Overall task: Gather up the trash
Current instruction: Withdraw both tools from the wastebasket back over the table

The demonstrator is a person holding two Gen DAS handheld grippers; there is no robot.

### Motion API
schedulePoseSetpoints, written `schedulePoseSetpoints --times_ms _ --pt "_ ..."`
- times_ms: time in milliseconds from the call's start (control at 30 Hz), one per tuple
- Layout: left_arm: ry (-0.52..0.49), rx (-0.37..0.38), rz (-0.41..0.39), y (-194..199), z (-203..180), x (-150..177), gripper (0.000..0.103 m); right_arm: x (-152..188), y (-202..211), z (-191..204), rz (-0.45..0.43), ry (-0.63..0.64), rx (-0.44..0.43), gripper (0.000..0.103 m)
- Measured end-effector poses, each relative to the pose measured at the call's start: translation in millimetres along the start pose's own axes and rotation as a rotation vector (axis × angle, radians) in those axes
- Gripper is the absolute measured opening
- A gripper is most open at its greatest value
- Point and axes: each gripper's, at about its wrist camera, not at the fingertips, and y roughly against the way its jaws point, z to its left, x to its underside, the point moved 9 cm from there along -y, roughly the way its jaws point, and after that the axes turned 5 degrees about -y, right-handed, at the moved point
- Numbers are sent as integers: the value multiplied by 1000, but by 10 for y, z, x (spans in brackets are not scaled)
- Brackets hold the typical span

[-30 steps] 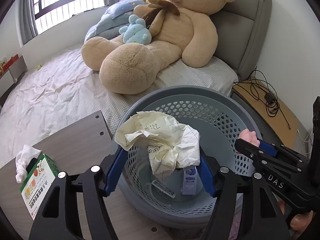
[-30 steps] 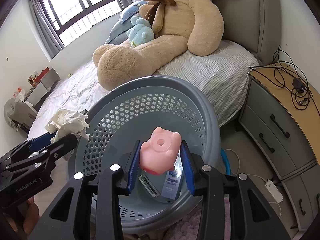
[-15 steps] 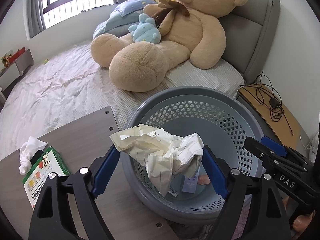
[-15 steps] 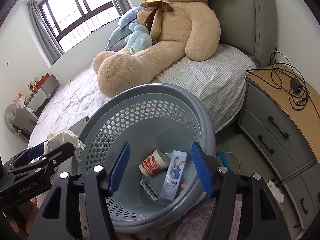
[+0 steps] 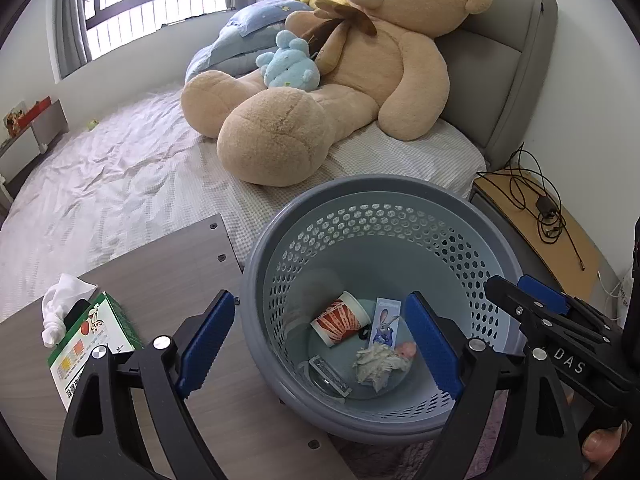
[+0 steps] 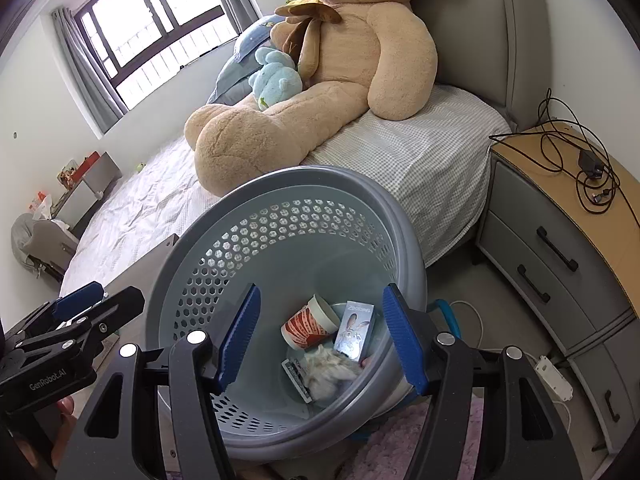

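The gray basket [image 5: 256, 296] at frame centre already holds paper cup [image 5: 340, 323], crumpled paper [image 5: 378, 366] and cartons; lower left, my counter [image 5: 160, 264] keeps a green box [image 5: 86, 340] and tissue [image 5: 60, 304]; both my left gripper [image 5: 316, 344] and right gripper [image 6: 320, 340] hang spread, empty.

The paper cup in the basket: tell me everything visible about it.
The paper cup lies on its side at the bottom of the grey basket. It has red-orange printed sides and a white rim, mouth pointing toward the rabbit-printed box beside it. It looks uncrushed. Neither gripper touches it.
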Motion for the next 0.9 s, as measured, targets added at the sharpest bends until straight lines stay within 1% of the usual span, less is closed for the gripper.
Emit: schedulePoseSetpoints --times_ms 367,533,900 --pt "7 -19 9 14 55 64 88 2 2 7 1 1 1 61" --pt "21 -32 9 57 125 114 91 21 20 41 -2 5 -2 67" --pt "58 -60 -2 227 362 262 91 107 111 252 -8 37 -18 74"
